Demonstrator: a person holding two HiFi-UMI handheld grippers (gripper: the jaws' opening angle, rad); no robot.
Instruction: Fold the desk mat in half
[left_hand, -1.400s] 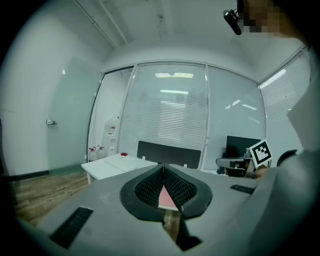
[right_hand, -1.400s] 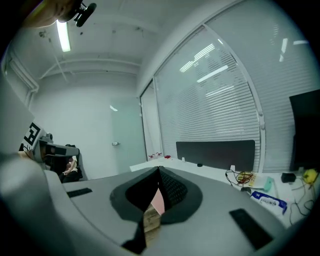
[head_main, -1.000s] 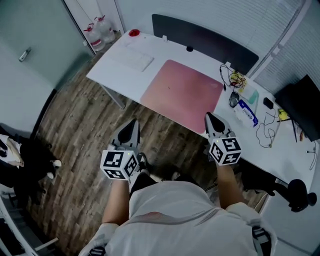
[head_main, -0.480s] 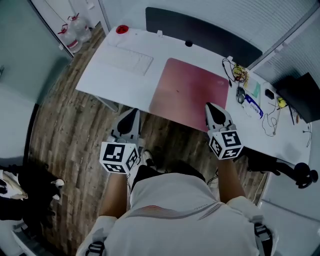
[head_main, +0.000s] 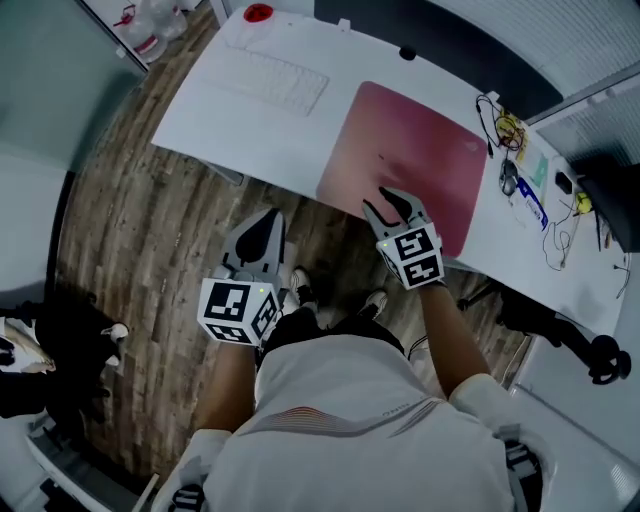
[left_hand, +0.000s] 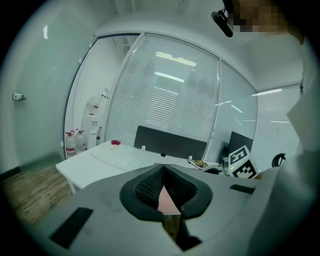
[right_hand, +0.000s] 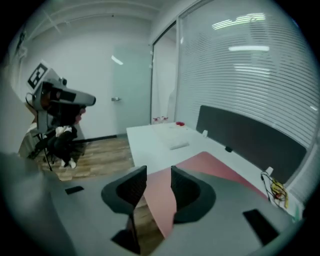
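The pink desk mat (head_main: 415, 150) lies flat on the white desk (head_main: 250, 130). My right gripper (head_main: 389, 204) hovers at the middle of the mat's near edge, and its jaws are opening. In the right gripper view the right gripper (right_hand: 158, 182) shows a clear gap with the mat (right_hand: 220, 167) seen through it, and the pads press on nothing. My left gripper (head_main: 264, 224) hangs over the wooden floor, left of the mat and short of the desk. In the left gripper view the left gripper (left_hand: 162, 170) has its jaws meeting at the tips, with nothing held.
A white keyboard (head_main: 275, 80) and a red round object (head_main: 258, 13) lie on the desk's left part. Cables and small items (head_main: 520, 150) crowd its right end. A dark panel (head_main: 450, 45) lines the back edge. An office chair (head_main: 560, 335) stands at the right.
My right gripper has moved left along the mat's near edge, from its right corner to the middle, and its jaws have spread apart. The left gripper has stayed shut over the floor.
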